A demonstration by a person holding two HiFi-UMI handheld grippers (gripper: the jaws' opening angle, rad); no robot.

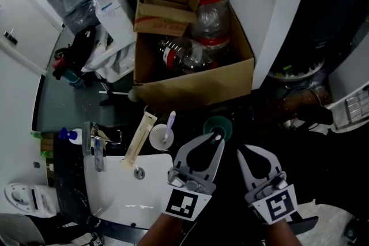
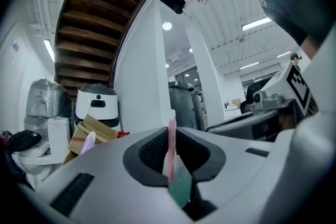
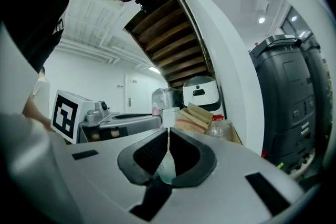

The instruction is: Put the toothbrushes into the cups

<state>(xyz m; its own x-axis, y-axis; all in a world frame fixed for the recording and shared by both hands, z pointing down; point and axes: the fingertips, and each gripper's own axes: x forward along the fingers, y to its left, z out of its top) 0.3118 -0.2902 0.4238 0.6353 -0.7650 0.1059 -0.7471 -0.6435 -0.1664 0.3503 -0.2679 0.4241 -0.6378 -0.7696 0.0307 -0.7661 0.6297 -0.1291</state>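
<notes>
Gripping pink toothbrush, left tongs at green cup's near rim.

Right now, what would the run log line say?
left gripper: shut on pink toothbrush, over green cup | right gripper: shut on thin white thing | white cup: holds pale toothbrush

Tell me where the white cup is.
Head view, centre: the white cup stands just beyond the sink, a purple toothbrush in it, left of the green cup.
</notes>
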